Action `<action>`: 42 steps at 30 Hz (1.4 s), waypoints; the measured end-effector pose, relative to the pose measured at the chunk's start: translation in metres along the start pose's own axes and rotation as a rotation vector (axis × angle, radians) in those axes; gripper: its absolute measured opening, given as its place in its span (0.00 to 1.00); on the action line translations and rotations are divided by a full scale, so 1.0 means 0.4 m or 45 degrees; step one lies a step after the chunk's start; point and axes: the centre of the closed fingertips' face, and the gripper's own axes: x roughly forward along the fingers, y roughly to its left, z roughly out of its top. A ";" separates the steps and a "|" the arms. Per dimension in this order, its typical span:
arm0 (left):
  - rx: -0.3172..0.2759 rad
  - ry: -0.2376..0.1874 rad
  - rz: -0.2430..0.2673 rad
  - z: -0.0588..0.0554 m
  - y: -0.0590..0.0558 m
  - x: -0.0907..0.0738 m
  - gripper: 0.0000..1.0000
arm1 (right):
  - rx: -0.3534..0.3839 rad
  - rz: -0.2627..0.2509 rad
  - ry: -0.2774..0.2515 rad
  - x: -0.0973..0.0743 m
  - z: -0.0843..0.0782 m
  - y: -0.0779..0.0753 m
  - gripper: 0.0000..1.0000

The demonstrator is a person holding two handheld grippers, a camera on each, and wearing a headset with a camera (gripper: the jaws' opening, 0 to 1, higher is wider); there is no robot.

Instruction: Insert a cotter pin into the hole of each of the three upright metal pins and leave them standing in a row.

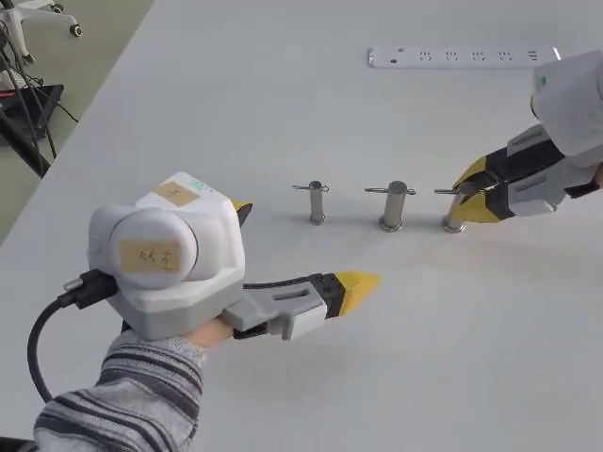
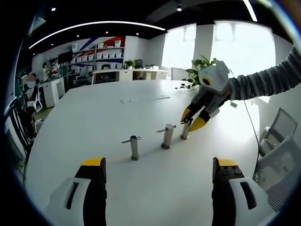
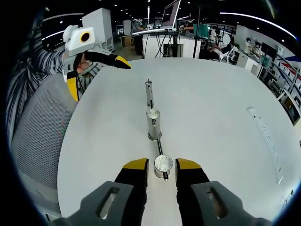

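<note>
Where our right claw (image 1: 468, 193) flanks the head of the end post (image 3: 163, 164), we cannot tell whether it grips; a split pin (image 3: 160, 143) sticks through. 2 more pinned posts (image 1: 394, 209) stand in line; our left claw (image 2: 160, 162) hangs spread, empty.

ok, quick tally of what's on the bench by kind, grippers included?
Metal pins: 3
Cotter pins: 3
Power strip: 1
Grippers (left gripper, right gripper): 2
Total: 9
</note>
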 end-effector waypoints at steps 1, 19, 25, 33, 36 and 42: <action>0.002 0.001 -0.002 0.001 0.000 0.000 0.95 | 0.007 -0.006 -0.005 -0.002 0.002 0.000 0.19; 0.024 -0.003 -0.004 0.036 0.009 -0.002 0.99 | 0.381 -0.246 -0.205 -0.084 0.026 0.027 0.54; 0.020 0.003 0.006 0.039 0.016 -0.009 0.99 | 0.460 -0.286 -0.241 -0.101 0.030 0.064 0.61; 0.007 0.000 0.019 0.037 0.024 -0.016 0.98 | 0.579 -0.437 -0.285 -0.122 0.025 0.088 0.64; -0.002 0.021 0.025 0.026 0.027 -0.015 0.96 | 0.609 -0.482 -0.291 -0.118 0.017 0.098 0.66; -0.026 0.017 0.049 0.017 0.032 -0.025 0.95 | 0.730 -0.557 -0.387 -0.123 0.029 0.115 0.67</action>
